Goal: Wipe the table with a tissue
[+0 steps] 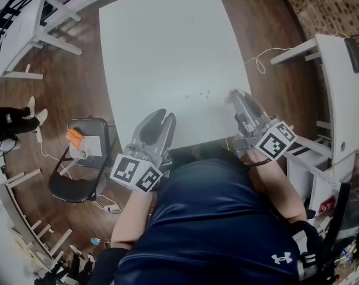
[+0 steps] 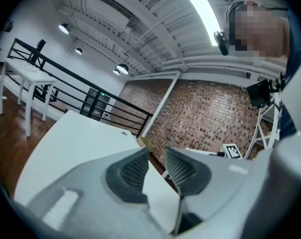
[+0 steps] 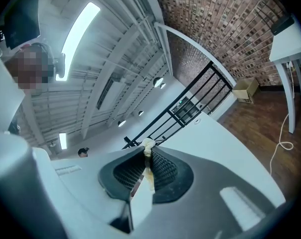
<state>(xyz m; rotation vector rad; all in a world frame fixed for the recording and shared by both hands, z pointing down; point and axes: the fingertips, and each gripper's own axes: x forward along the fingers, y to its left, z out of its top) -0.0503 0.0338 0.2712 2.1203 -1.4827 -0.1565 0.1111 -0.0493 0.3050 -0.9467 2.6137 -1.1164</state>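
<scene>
Tissue, a small white crumpled wad (image 3: pixel 147 144), sat squeezed in the jaws of the grey right gripper (image 1: pixel 235 97), over the near right part of the white table (image 1: pixel 167 40). The grey left gripper (image 1: pixel 162 117) had its jaws a little apart, empty.

The table (image 1: pixel 167 52), filling the upper centre of the head view, was plain white, set over a dark brown wood-plank floor (image 1: pixel 78 82). The left gripper (image 1: pixel 161 117) and the right gripper (image 1: pixel 236 97) were both pale grey, and their cubes (image 1: pixel 136 172) carried black-and-white square markers. In the right gripper view the pads (image 3: pixel 165 171) were dark grey with a fine mesh pattern, and the tissue (image 3: pixel 147 144) was off-white, yellowish lower down. The shirt (image 1: pixel 215 218) at the bottom was navy with a small white logo. At lower left a black chair (image 1: pixel 72 186) bore an orange object (image 1: pixel 75 136). The wall (image 2: pixel 210 113) was red-brown brick.
</scene>
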